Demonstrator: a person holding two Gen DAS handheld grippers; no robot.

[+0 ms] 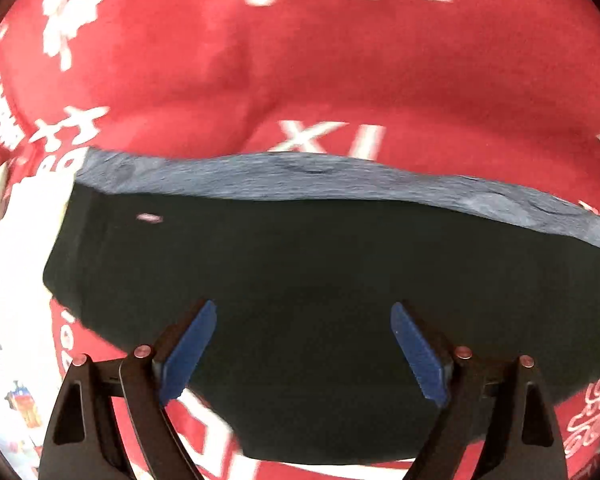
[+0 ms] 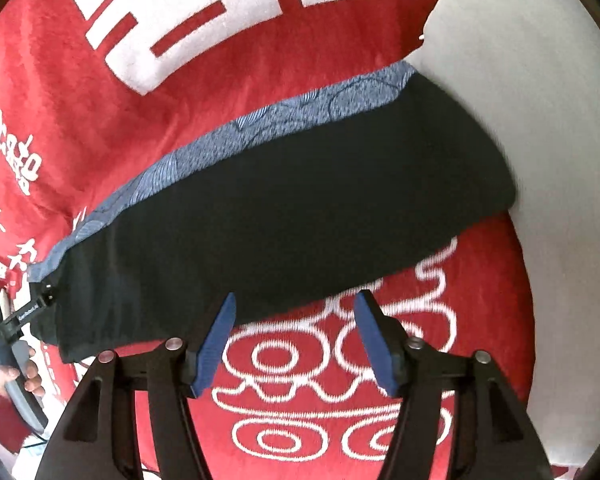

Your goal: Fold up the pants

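— Two tools, both w/ jaws spread wide, nothing between them. Left tool (image 1: 303,344) hangs over the dark cloth; right tool (image 2: 296,334) sits over the pants' near edge, mostly above the red blanket (image 2: 100,128).

— And the pants?

— Pants (image 2: 292,220) lie flat on the blanket, folded into a broad dark panel, black or v. dark green. A blue-grey patterned band (image 2: 268,124) runs along the far edge, prob. the waistband, w/ fine line swirls on it. In left wrist view the same pants (image 1: 300,272) fill the lower middle, band (image 1: 300,176) across the top, one small pale mark (image 1: 150,218) on the dark cloth near the left end.

— Anything hard to read?

— Left view is motion-blurred, so the white print on the blanket (image 1: 300,60) is smeared. Can't tell how many layers the fold has. Pants' right end is cut off in left view. Bottom left of right view: a hand (image 2: 30,376) on a black handle, partly out of frame.

— Surroundings?

— White sheet (image 2: 540,100) beside the blanket at right.
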